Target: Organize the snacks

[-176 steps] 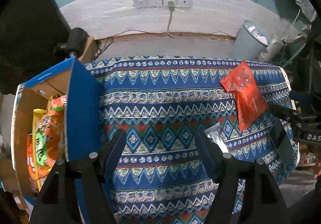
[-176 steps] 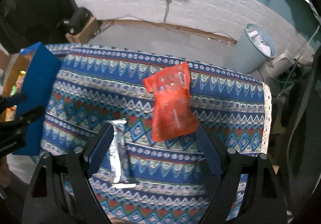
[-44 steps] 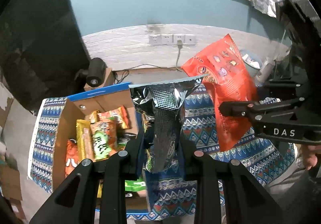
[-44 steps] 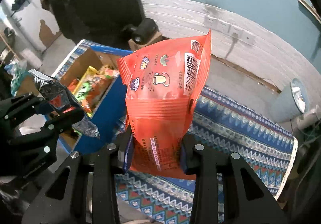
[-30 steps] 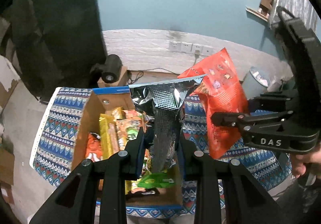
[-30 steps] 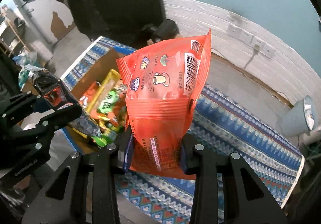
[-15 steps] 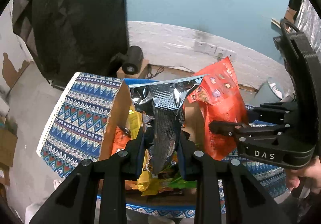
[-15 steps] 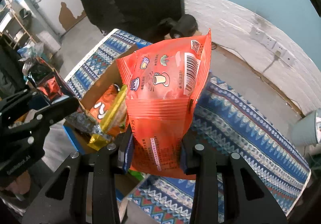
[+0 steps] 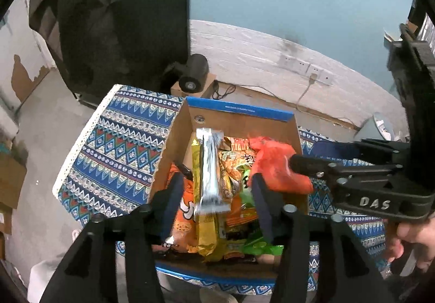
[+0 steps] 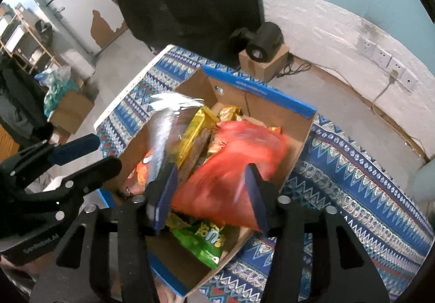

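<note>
In the left wrist view, the left gripper (image 9: 214, 194) has its fingers spreading apart, and the silver packet (image 9: 210, 167) lies loose between them above the snacks in the cardboard box (image 9: 239, 121) on the patterned surface (image 9: 119, 150). In the right wrist view, the right gripper (image 10: 208, 194) fingers are likewise parting, the blurred orange bag (image 10: 231, 167) free between them over the box

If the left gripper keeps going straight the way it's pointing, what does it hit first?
Probably the silver packet, loose between the opening fingers of the left gripper, then the snack pile in the cardboard box below. Depth is hard to judge.
</note>
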